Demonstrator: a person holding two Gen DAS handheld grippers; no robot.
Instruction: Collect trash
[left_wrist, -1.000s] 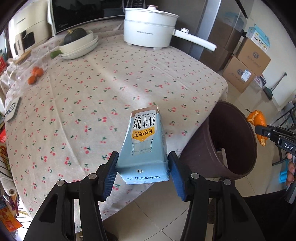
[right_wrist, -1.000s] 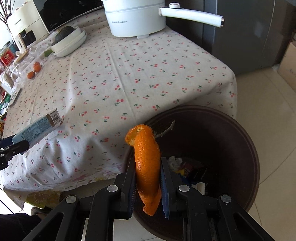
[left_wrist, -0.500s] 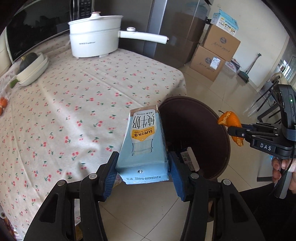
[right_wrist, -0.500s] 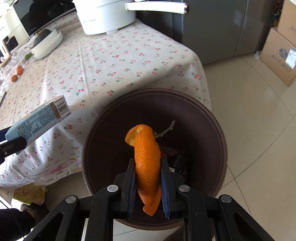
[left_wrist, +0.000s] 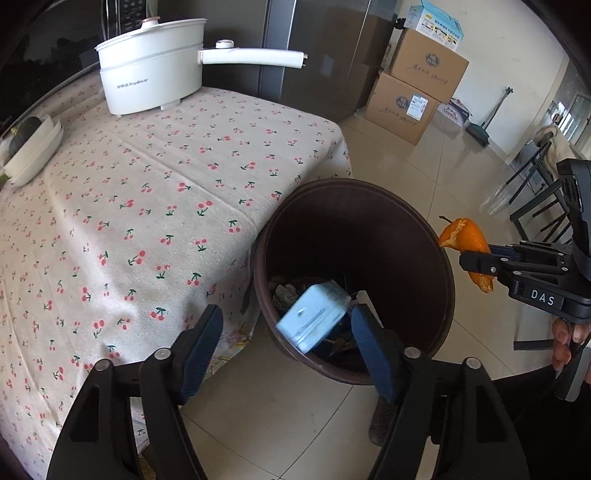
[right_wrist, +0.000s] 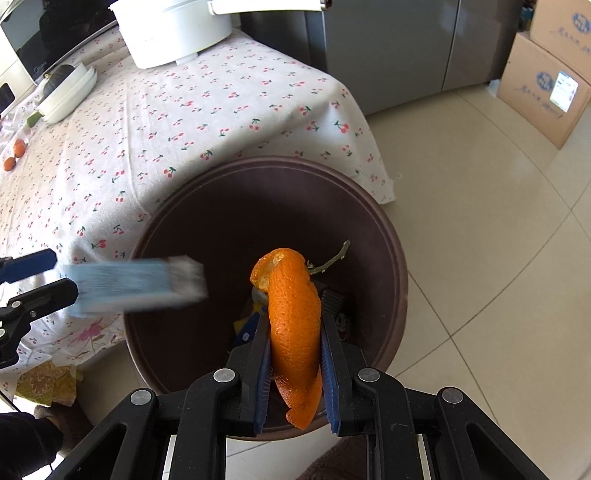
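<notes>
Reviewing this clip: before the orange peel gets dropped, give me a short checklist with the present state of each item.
1. Left gripper has let go of the milk carton: ok, its jaws are opening and the blurred carton touches neither pad.
2. Carton headed into the trash bin: ok, it is over the bin's mouth in both views.
3. Right gripper shut on the orange peel: ok, both pads press on it.
4. Peel over the bin's opening: ok in the right wrist view; the left wrist view puts it near the rim.
5. Room in the bin: ok, trash lies only at the bottom.
6. Carton landed inside: cannot tell, it is in mid-air.
</notes>
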